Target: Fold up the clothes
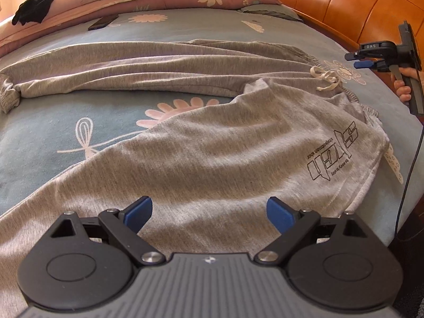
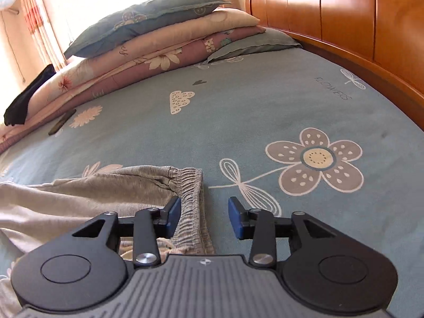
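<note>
Grey sweatpants (image 1: 212,153) lie spread on the blue flowered bed sheet (image 1: 39,137). One leg stretches across the back. The other leg, with a black printed logo (image 1: 331,156), runs toward my left gripper (image 1: 209,212), which hovers open above it with nothing between its blue pads. A white drawstring (image 1: 327,79) marks the waist. My right gripper (image 2: 205,217) is open over the bed. The elastic waistband (image 2: 190,185) lies on the sheet under its left finger, not pinched. The right gripper (image 1: 353,61) also shows at the bed's right edge, held by a hand (image 1: 402,84).
Folded quilts and pillows (image 2: 164,34) are stacked at the far end, with a black garment (image 2: 26,98) draped on them. A dark phone (image 1: 102,22) lies on the sheet. An orange wooden headboard (image 2: 344,8) runs along the right. A black cable (image 1: 408,175) hangs off the bed edge.
</note>
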A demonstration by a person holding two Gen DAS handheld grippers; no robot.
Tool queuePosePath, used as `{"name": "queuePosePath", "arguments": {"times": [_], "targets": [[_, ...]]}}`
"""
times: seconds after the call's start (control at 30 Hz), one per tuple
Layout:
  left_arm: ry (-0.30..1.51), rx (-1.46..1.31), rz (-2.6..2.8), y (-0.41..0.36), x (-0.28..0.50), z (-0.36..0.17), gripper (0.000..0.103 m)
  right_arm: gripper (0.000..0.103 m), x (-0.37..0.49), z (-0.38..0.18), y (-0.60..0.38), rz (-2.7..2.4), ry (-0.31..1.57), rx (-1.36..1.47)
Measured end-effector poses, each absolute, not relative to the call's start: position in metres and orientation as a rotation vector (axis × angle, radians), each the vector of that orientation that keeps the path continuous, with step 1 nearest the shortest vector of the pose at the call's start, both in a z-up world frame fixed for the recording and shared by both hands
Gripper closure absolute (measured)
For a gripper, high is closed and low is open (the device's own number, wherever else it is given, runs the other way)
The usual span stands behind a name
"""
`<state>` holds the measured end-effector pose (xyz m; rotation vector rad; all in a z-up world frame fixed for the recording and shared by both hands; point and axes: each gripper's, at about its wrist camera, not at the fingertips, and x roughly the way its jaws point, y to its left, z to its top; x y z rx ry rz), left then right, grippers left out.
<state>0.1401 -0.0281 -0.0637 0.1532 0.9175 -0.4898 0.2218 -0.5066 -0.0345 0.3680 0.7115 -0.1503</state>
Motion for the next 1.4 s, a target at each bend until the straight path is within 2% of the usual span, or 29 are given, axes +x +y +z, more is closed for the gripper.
{"name": "queuePosePath", "arguments": {"times": [0.03, 0.13, 0.3, 0.5, 0.57, 0.63, 0.73, 0.77, 0.8, 0.9, 0.97, 1.03, 1.33, 1.4], "targets": [[0.909, 0.175, -0.508, -0.034, 0.137, -0.063, 0.01, 0.047, 0.211, -0.035, -0.512, -0.14, 0.723, 0.398], [0.89, 0.223, -0.547, -0.051, 0.13, -0.062, 0.01, 0.043, 0.189, -0.051, -0.524, -0.136, 0.772, 0.46], [0.89, 0.234, -0.592, -0.067, 0.122, -0.062, 0.01, 0.042, 0.183, -0.095, -0.527, -0.07, 0.839, 0.564], [0.91, 0.257, -0.582, -0.075, 0.125, -0.064, 0.01, 0.039, 0.206, -0.102, -0.507, -0.009, 0.808, 0.437], [0.916, 0.265, -0.583, -0.077, 0.126, -0.065, 0.01, 0.06, 0.209, -0.098, -0.489, -0.008, 0.828, 0.314], [0.926, 0.278, -0.594, -0.08, 0.127, -0.068, 0.01, 0.073, 0.207, -0.093, -0.467, -0.038, 0.842, 0.169], [0.93, 0.307, -0.612, -0.084, 0.123, -0.069, 0.01, 0.086, 0.208, -0.082, -0.456, -0.11, 0.822, 0.056], [0.926, 0.316, -0.617, -0.085, 0.121, -0.069, 0.01, 0.098, 0.21, -0.081, -0.459, -0.164, 0.814, 0.046], [0.922, 0.325, -0.621, -0.085, 0.119, -0.068, 0.01, 0.102, 0.212, -0.081, -0.467, -0.213, 0.819, 0.064], [0.898, 0.354, -0.631, -0.083, 0.11, -0.065, 0.01, 0.1, 0.211, -0.087, -0.498, -0.236, 0.882, 0.258], [0.869, 0.383, -0.643, -0.079, 0.103, -0.063, 0.01, 0.092, 0.195, -0.08, -0.508, -0.197, 0.844, 0.367], [0.854, 0.416, -0.653, -0.076, 0.097, -0.063, 0.01, 0.076, 0.173, -0.066, -0.503, -0.174, 0.804, 0.406], [0.701, 0.582, -0.697, -0.067, 0.051, -0.057, 0.01, 0.046, 0.103, -0.035, -0.411, 0.123, 0.81, 0.485], [0.7, 0.568, -0.683, -0.06, 0.045, -0.057, 0.013, 0.045, 0.094, -0.042, -0.387, 0.181, 0.841, 0.519]]}}
